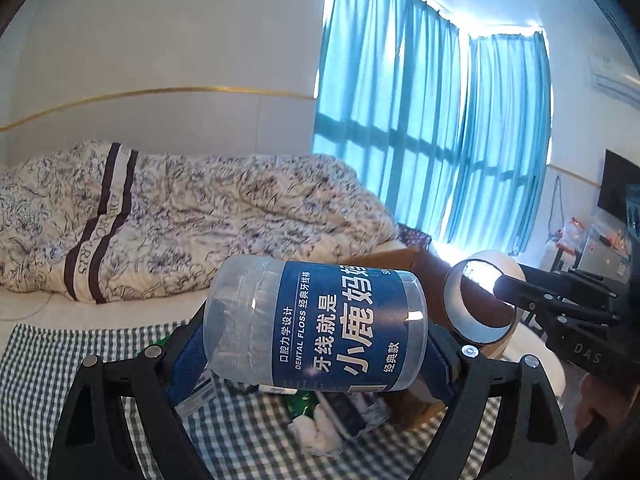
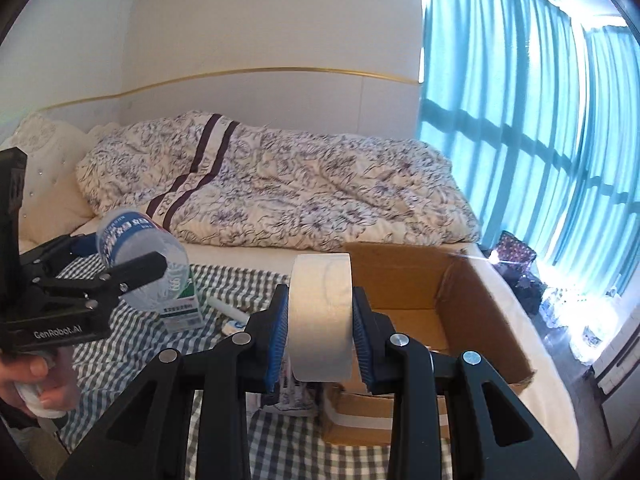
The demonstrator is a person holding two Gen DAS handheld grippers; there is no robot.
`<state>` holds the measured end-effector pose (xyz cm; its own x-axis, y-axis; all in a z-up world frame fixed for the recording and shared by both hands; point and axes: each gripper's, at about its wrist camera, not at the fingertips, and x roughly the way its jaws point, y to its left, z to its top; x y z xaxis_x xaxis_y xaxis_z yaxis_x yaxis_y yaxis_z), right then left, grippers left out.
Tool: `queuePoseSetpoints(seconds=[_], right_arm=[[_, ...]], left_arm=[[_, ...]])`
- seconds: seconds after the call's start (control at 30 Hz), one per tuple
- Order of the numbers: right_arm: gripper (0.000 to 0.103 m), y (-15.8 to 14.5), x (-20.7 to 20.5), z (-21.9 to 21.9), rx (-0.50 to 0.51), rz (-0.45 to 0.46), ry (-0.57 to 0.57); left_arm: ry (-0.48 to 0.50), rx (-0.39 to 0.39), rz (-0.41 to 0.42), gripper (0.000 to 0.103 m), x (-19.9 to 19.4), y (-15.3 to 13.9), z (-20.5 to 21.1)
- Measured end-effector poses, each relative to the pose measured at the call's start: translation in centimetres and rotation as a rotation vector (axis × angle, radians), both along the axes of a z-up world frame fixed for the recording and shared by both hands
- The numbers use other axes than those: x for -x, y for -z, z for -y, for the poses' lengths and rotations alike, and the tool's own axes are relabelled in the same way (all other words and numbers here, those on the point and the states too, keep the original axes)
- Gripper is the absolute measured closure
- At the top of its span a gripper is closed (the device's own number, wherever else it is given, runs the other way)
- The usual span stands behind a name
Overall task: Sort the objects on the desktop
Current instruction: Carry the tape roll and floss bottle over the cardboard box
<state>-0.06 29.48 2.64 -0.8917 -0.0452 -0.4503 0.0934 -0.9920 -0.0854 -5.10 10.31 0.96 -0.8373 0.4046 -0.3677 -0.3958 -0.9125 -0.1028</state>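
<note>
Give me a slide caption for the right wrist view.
Right gripper clamps a tape roll before an open cardboard box; left gripper holds a floss jar.

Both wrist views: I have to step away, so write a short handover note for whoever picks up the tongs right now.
Left tongs: shut on the dental floss jar, held tilted in the air above the checked cloth.
Right tongs: shut on the tape roll, held upright on edge in front of the open cardboard box.
Done: both items lifted; the visible box floor looks bare.
Left: release both, then sort the green-and-white carton, the white tube and other items on the cloth.
</note>
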Motion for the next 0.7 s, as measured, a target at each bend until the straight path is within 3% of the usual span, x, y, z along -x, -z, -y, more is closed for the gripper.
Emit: queuePoseSetpoints(seconds=[0.33,0.7], right_arm=[[0.074,-2.2,-1.2,-3.5,0.005,-0.042,0.080],[0.074,-1.5,-1.4,-7.5,0.008,-0.023,0.145]], left_arm=[[0.036,-0.007,-0.021,0.013,0.2,-1.6,-2.8],[0.084,-0.004,0.011,0.013,0.8,-0.9,-6.8]])
